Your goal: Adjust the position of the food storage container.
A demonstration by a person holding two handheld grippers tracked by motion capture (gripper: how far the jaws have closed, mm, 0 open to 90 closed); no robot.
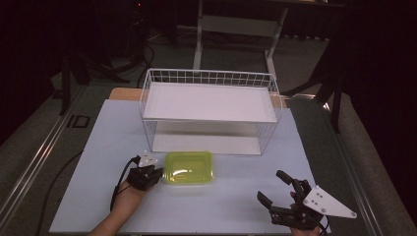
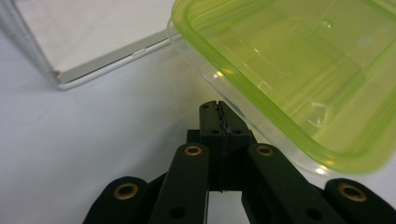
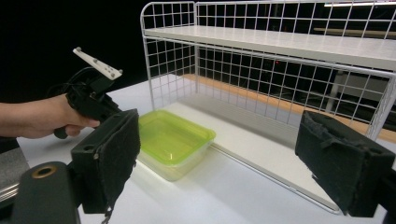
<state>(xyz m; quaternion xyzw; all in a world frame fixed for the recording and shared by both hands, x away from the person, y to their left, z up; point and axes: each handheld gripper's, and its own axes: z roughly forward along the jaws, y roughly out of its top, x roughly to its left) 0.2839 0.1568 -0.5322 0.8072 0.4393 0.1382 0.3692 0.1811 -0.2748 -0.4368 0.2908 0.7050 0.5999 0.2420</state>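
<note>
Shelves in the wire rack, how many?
2. The upper shelf sits near the top of the white wire rack; the lower shelf lies at its base on the table, just behind the green-lidded container. None seems hidden.

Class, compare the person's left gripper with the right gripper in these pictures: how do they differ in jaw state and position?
The left gripper has its jaws shut together with nothing between them, while the right gripper has its jaws spread wide open. The left gripper sits right at the edge of the green-lidded container; the right gripper is well away from it, near the table's front corner. Both are black, hand-held and carry a grey three-cornered plate.
</note>
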